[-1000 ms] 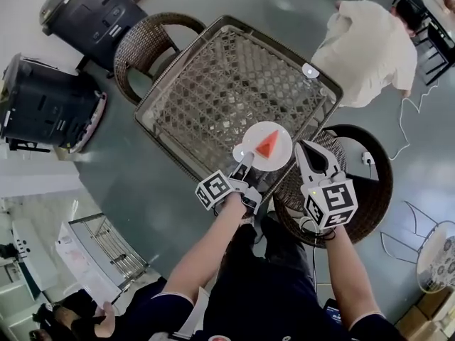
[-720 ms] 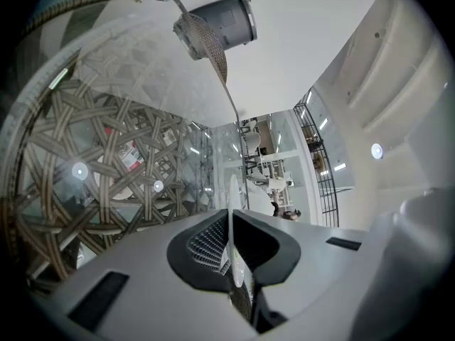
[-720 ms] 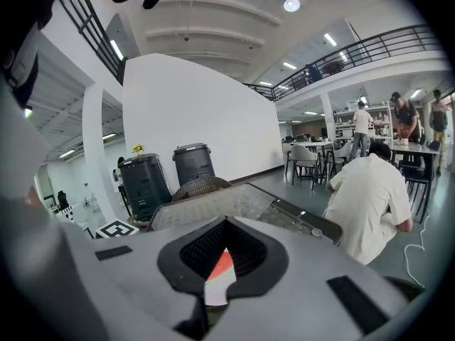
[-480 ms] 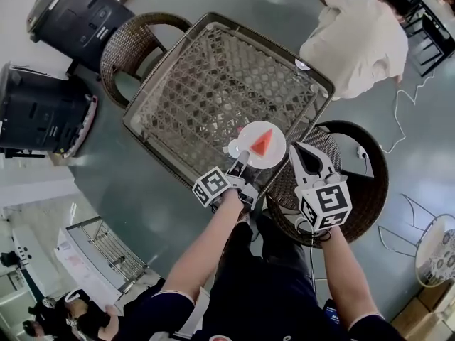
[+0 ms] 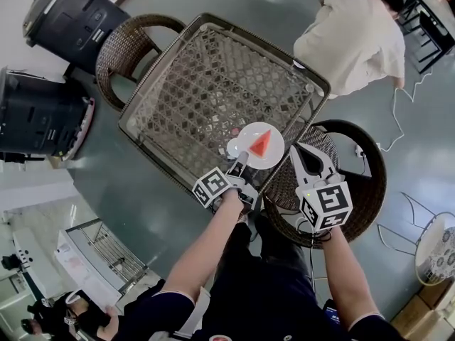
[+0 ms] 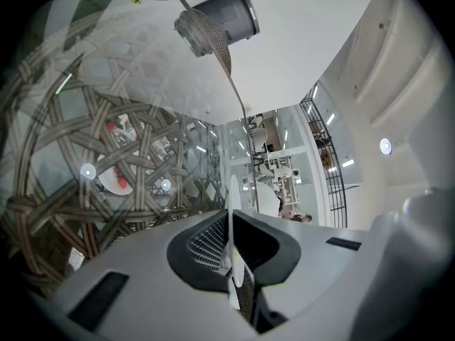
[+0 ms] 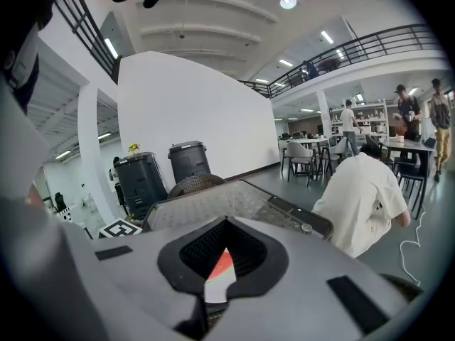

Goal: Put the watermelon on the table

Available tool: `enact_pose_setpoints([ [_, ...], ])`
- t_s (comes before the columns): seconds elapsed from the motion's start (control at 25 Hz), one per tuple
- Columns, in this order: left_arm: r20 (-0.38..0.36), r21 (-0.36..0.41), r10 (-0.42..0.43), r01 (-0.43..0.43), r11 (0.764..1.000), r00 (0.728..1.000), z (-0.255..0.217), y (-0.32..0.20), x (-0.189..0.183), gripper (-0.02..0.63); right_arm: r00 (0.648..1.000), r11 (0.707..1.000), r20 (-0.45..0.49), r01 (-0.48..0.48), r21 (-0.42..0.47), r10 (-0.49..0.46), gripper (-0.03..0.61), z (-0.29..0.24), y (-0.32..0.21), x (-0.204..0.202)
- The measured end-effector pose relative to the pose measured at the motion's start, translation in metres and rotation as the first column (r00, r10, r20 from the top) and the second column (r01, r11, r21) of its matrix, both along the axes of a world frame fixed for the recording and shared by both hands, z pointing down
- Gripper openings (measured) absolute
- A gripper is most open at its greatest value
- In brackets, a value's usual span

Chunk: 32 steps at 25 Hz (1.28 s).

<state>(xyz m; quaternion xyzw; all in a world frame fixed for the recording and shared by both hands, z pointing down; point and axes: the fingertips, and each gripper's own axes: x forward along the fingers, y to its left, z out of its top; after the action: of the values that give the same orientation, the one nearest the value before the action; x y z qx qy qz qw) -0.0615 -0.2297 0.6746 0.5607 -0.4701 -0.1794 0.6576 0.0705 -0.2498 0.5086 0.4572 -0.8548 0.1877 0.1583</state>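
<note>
Red watermelon on white plate, seemingly just beyond left gripper.

Just ahead of the left gripper, rim between its jaws, the plate sits over the table's near edge, the watermelon on it. The right gripper is right of the plate (above a chair).

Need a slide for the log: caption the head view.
Left gripper pinches the rim of a round white plate carrying a red watermelon wedge at the near corner of a glass-topped wicker table.
</note>
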Motion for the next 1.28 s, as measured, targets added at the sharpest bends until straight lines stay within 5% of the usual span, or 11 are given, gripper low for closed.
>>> enact_pose_setpoints([
  [0.44, 0.067, -0.02, 0.002, -0.001, 1.0, 0.998, 0.003, -0.003, 0.004, 0.015, 1.0, 1.0, 0.007, 0.003, -0.007, -0.003, 0.002, 0.004, -0.001, 0.007],
  [0.72, 0.21, -0.049, 0.094, -0.085, 0.995, 0.973, 0.011, -0.001, 0.004, 0.017, 1.0, 1.0, 0.016, 0.013, -0.01, -0.013, 0.002, 0.007, -0.003, 0.004],
  [0.92, 0.365, -0.111, 0.189, -0.159, 0.981, 0.912, 0.016, 0.004, 0.004, 0.043, 1.0, 1.0, 0.018, 0.01, -0.011, -0.01, 0.002, 0.006, -0.001, 0.006],
  [1.28, 0.59, -0.155, 0.303, -0.264, 0.952, 0.748, 0.015, 0.003, 0.005, 0.078, 1.0, 1.0, 0.022, 0.007, -0.011, -0.006, 0.003, 0.005, 0.002, 0.009],
])
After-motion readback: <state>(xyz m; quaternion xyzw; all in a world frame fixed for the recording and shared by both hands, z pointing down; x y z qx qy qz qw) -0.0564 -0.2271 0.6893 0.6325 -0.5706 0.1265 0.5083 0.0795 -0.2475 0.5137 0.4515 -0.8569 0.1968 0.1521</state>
